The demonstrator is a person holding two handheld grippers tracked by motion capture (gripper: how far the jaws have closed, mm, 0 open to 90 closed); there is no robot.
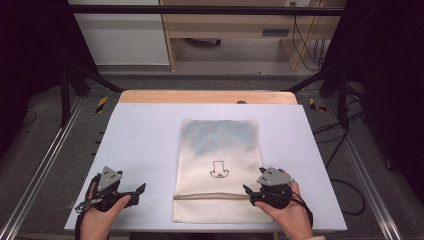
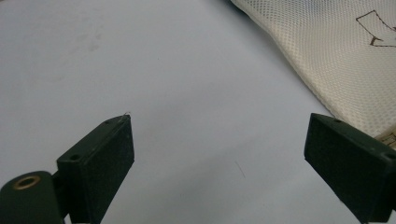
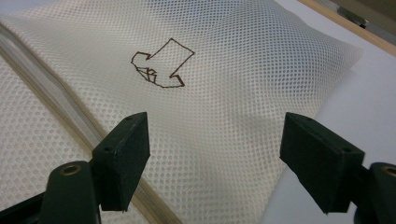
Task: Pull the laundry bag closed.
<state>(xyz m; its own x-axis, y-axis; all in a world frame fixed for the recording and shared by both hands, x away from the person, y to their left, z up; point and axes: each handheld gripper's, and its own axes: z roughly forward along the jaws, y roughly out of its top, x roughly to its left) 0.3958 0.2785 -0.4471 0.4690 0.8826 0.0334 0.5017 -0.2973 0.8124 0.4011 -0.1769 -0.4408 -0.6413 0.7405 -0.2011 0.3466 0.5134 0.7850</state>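
**Ana:** Pale blue covers the worktop (image 1: 145,135), with a wooden strip along its far edge and a dark metal frame around it. What lies on it?

**Ben:** One mesh laundry bag (image 1: 217,165), cream, flat in the middle of the worktop, its long side running away from the person. A zip (image 1: 212,196) crosses it near the close end, and a small brown arrow mark (image 1: 218,169) is drawn just beyond the zip.

**Ana:** How would it handle, do you think?

**Ben:** Light and limp, I'd judge. The netting is thin and would fold or sag wherever it is lifted, so one hold would let the rest droop. Something bluish shows through the far half, so it may not be quite empty. It looks neither slippery nor fragile, though a pad could snag the mesh.

**Ana:** Where to take hold?

**Ben:** At the zip band or a near corner, where the doubled seam gives the pads something firmer than bare net. Both sides at once would keep it flat.

**Ana:** And the claws?

**Ben:** Two. The left claw (image 1: 134,192) rests on bare worktop, well left of the bag, jaws spread, nothing between them. The right claw (image 1: 251,192) sits at the bag's right edge by the zip's end, jaws also spread, pointing over the mesh without pinching it.

**Ana:** Count?

**Ben:** One bag, one zip, one arrow mark, two claws.
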